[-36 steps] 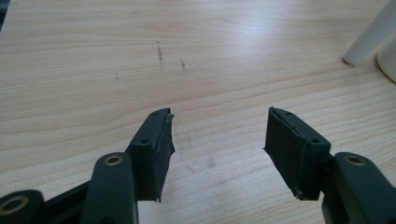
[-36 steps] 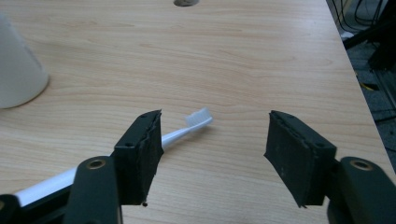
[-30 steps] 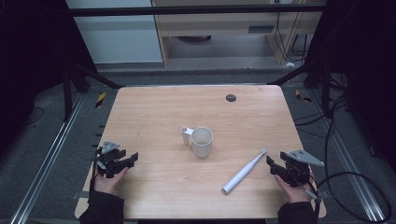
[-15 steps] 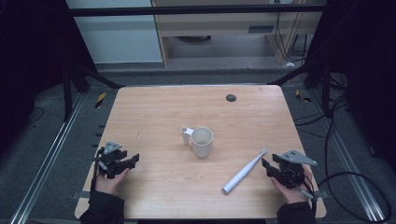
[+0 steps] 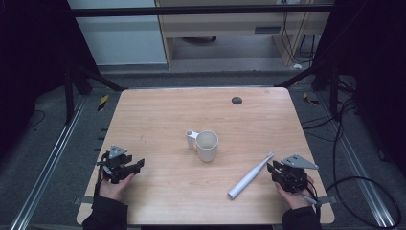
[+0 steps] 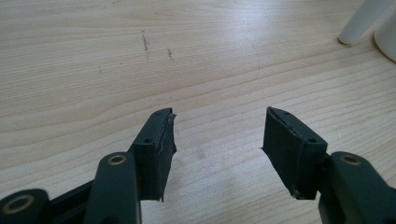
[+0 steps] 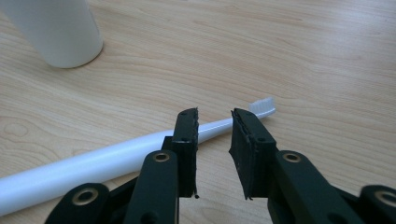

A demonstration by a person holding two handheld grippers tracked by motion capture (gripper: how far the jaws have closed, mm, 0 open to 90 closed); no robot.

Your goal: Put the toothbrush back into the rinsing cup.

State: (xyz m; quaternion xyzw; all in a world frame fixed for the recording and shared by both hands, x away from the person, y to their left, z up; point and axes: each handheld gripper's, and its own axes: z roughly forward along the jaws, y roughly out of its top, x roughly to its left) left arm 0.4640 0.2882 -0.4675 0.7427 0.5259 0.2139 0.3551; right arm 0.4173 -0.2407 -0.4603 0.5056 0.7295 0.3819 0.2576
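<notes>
A white mug [image 5: 207, 145] stands upright mid-table, handle to the left. A white toothbrush [image 5: 249, 177] lies flat, slanting from near front to far right, bristles at the far end. My right gripper [image 5: 273, 168] rests on the table beside the brush's neck. In the right gripper view the jaws [image 7: 215, 116] have just been closing to a narrow gap; the toothbrush [image 7: 93, 163] runs just beyond their tips, and the pads press on nothing. My left gripper [image 5: 138, 164] sits at the table's left front, its jaws [image 6: 217, 121] wide open over bare wood, the mug [image 6: 385, 32] far off.
A small dark round disc [image 5: 236, 100] lies near the table's far edge. The wooden table [image 5: 158, 115] stands between metal rails on a dark floor. Cables trail on the floor at the right [image 5: 344, 139].
The right gripper has shifted a little left, toward the toothbrush, and its jaws have narrowed. The left gripper, the mug and the toothbrush have stayed put.
</notes>
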